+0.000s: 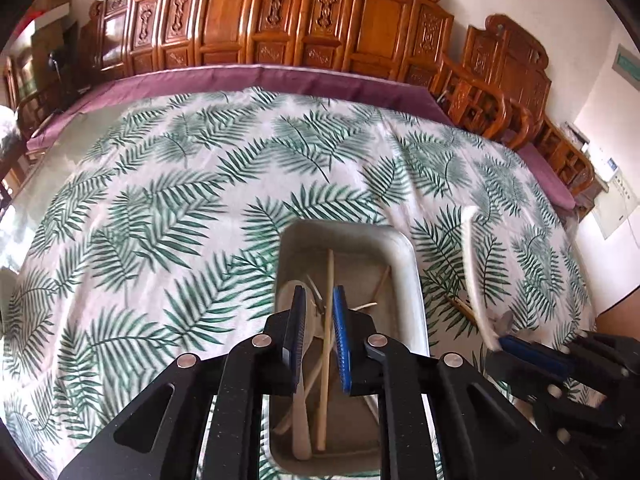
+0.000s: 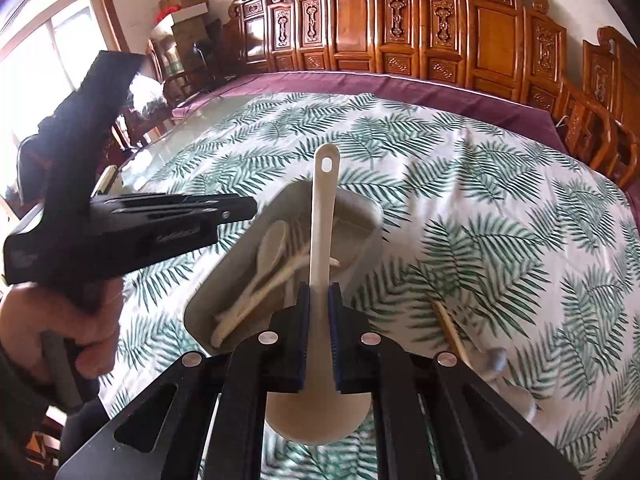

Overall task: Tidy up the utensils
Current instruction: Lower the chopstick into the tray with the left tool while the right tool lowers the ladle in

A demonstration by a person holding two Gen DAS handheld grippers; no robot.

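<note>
A: Nearest the right camera, what does the right gripper [image 2: 318,300] hold?

B: A white ladle [image 2: 322,240], clenched at the neck, bowl near the lens, handle pointing away over the tray [image 2: 360,240].

A: And the left gripper [image 1: 318,312]?

B: Its jaws stand slightly apart above the tray [image 1: 408,264], grasping nothing; spoons and chopsticks [image 1: 326,344] lie inside.

A: Beyond?

B: A metal spoon [image 2: 496,360] and wooden stick [image 2: 450,326] lie on the leaf-print cloth [image 2: 480,200], carved chairs [image 2: 400,20] behind.
</note>
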